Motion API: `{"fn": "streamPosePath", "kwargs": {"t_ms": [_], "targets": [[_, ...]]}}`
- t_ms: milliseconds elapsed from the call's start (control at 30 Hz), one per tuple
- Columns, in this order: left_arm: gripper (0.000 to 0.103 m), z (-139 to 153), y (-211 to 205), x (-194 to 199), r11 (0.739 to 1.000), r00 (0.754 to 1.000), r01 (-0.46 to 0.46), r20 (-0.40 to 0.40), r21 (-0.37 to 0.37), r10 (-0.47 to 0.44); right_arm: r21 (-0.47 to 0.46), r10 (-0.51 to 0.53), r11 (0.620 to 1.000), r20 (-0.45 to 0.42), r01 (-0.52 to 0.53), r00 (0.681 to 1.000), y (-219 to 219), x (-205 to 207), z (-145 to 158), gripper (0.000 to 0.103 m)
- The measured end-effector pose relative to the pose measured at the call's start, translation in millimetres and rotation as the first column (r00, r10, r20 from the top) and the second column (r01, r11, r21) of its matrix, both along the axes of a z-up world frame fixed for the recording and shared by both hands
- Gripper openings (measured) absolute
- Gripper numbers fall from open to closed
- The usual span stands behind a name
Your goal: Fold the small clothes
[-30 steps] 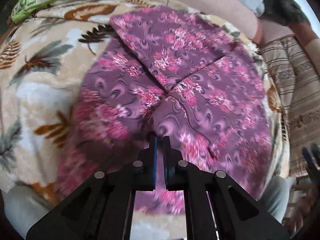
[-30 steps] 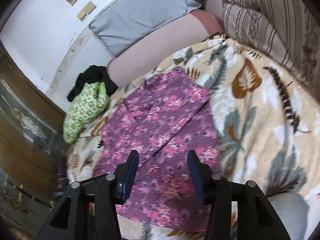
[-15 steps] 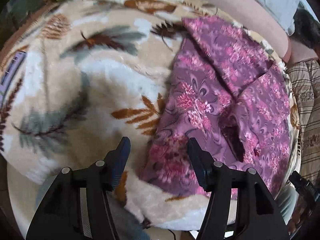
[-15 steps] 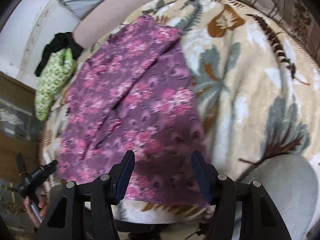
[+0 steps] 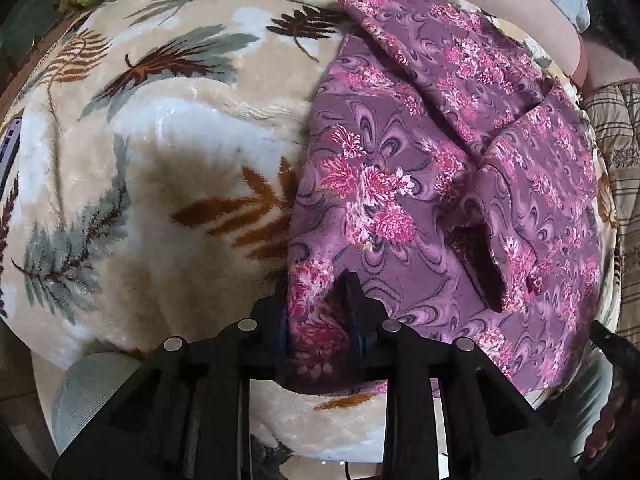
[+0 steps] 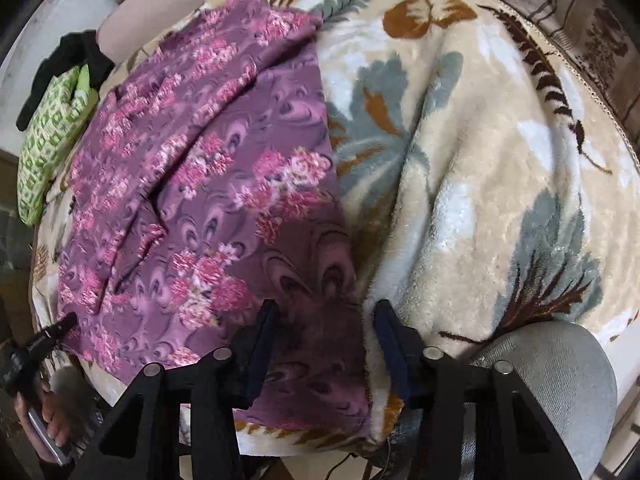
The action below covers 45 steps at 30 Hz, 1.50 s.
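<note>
A: Grippers? 
B: Left gripper (image 5: 316, 304) and right gripper (image 6: 324, 340) are both matte black, angular, with triangular cutouts, silver round screws and blue pads inside the fingers (image 6: 386, 340). 
A: Clothing? 
B: Grey trouser knee (image 6: 552, 364) at 4 o'clock.

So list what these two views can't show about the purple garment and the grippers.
- Left wrist view: the garment's near hem, hidden behind the left gripper, whose jaws are closing over the cloth.
- Right wrist view: the near corner, shadowed and blurred, between the closing jaws of the right gripper; contact unclear.
</note>
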<state>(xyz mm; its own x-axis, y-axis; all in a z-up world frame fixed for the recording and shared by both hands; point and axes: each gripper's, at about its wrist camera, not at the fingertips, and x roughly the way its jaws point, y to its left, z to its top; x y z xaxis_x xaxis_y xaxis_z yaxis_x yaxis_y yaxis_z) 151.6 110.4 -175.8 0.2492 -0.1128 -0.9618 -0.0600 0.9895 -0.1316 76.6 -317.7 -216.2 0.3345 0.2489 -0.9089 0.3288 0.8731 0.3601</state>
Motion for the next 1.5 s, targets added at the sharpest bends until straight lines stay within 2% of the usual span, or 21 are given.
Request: {"fn": "streamPosePath", "kwargs": {"t_ms": [67, 133, 200, 267, 333, 533, 567, 600, 633, 667, 733, 800, 933, 967, 1100, 1200, 1300, 1367, 1433, 1467, 1500], "targets": [[0.025, -1.7, -1.5, 0.4, 1.000, 1.000, -0.003, 0.001, 0.005, 0.003, 0.076, 0.011, 0.997, 0.005, -0.011, 1.000, -0.6, -1.7, 0.3, 0.045], [0.025, -4.4, -1.5, 1.3, 1.000, 1.000, 0.001, 0.002, 0.013, -0.001, 0.109, 0.008, 0.994, -0.017, -0.006, 1.000, -1.0, -4.0, -4.4, 0.045], [0.024, -4.1, -0.4, 0.5, 1.000, 1.000, -0.005, 0.004, 0.010, 0.005, 0.090, -0.008, 0.996, -0.044, 0.012, 0.999, -5.5, -5.3, -8.7, 0.045], [0.024, -3.4, 0.7, 0.2, 1.000, 1.000, -0.010, -0.002, 0.005, 0.010, 0.132, 0.001, 0.991, -0.086, 0.010, 0.996, -7.7, -6.2, -20.4, 0.045], [0.025, -3.7, 1.8, 0.5, 1.000, 1.000, -0.011, -0.012, 0.002, 0.011, 0.095, -0.031, 0.995, -0.115, 0.043, 0.993, -13.3, -9.9, -25.2, 0.043], [0.024, -5.5, 3.4, 3.3, 1.000, 0.999, -0.023, -0.022, -0.002, 0.023, 0.099, -0.027, 0.994, -0.130, 0.040, 0.991, -8.2, -2.1, -29.6, 0.044], [0.020, -4.9, 2.4, 2.6, 1.000, 1.000, -0.023, -0.018, 0.005, 0.023, 0.096, -0.039, 0.994, -0.130, 0.052, 0.991, -7.4, -1.0, -30.4, 0.040], [0.008, -3.2, 0.6, 1.4, 1.000, 1.000, -0.018, -0.012, 0.024, 0.019, 0.080, -0.048, 0.995, -0.128, 0.059, 0.991, -5.7, -0.9, -29.1, 0.036], [0.006, -0.5, -0.1, -0.9, 1.000, 1.000, -0.016, -0.010, 0.018, 0.016, 0.054, -0.040, 0.997, -0.114, 0.046, 0.993, -3.7, -1.6, -24.6, 0.022], [0.006, 2.1, -0.6, -3.1, 1.000, 1.000, -0.016, -0.009, 0.008, 0.016, 0.054, -0.031, 0.998, -0.097, 0.036, 0.995, -4.0, -3.6, -21.4, 0.003], [0.006, 15.4, -1.8, -13.1, 1.000, 1.000, 0.003, -0.004, 0.011, -0.003, 0.086, -0.037, 0.995, -0.070, 0.043, 0.997, -8.7, -8.6, -10.8, 0.003], [0.006, 30.1, -2.9, -24.0, 1.000, 0.999, 0.029, -0.025, -0.002, -0.029, 0.063, -0.019, 0.998, -0.021, 0.020, 1.000, -11.7, -15.4, 12.1, 0.003], [0.006, 64.1, -12.8, -55.8, 0.989, 0.989, 0.143, -0.038, 0.050, -0.141, -0.046, 0.033, 0.998, 0.034, -0.032, 0.999, -13.4, -25.5, 57.8, 0.003], [0.006, 66.5, -15.5, -61.3, 0.985, 0.986, 0.162, -0.040, 0.059, -0.160, -0.104, 0.042, 0.994, 0.045, -0.037, 0.998, -13.5, -29.5, 70.2, 0.003], [0.006, 40.5, -32.6, -69.8, 0.967, 0.976, 0.208, -0.099, 0.145, -0.195, -0.117, 0.058, 0.991, -0.018, -0.059, 0.998, -25.5, -23.4, 61.4, 0.003], [0.007, 10.3, -37.3, -69.1, 0.964, 0.968, 0.222, -0.151, 0.147, -0.200, -0.104, 0.060, 0.992, -0.085, -0.069, 0.995, -24.6, -7.0, 37.1, 0.003], [0.009, 19.9, -33.7, -76.2, 0.957, 0.967, 0.244, -0.109, 0.156, -0.228, -0.056, 0.019, 0.998, -0.038, -0.021, 0.999, -30.6, -12.3, 44.0, 0.003], [0.009, 35.1, -24.1, -79.3, 0.965, 0.973, 0.229, -0.053, 0.130, -0.224, -0.103, -0.023, 0.994, 0.042, 0.027, 0.999, -33.1, -27.4, 64.1, 0.005], [0.015, 53.9, -11.8, -78.1, 0.972, 0.977, 0.211, 0.000, 0.105, -0.212, -0.139, -0.044, 0.989, 0.095, 0.057, 0.995, -38.0, -35.5, 82.5, 0.010], [0.022, 62.1, -6.5, -77.0, 0.975, 0.979, 0.199, 0.024, 0.096, -0.202, -0.132, -0.059, 0.988, 0.137, 0.077, 0.989, -42.7, -39.8, 92.8, 0.014], [0.029, 75.3, 0.1, -75.8, 0.982, 0.982, 0.170, 0.074, 0.078, -0.175, -0.110, -0.070, 0.990, 0.177, 0.090, 0.982, -47.3, -41.9, 100.7, 0.024]]}}
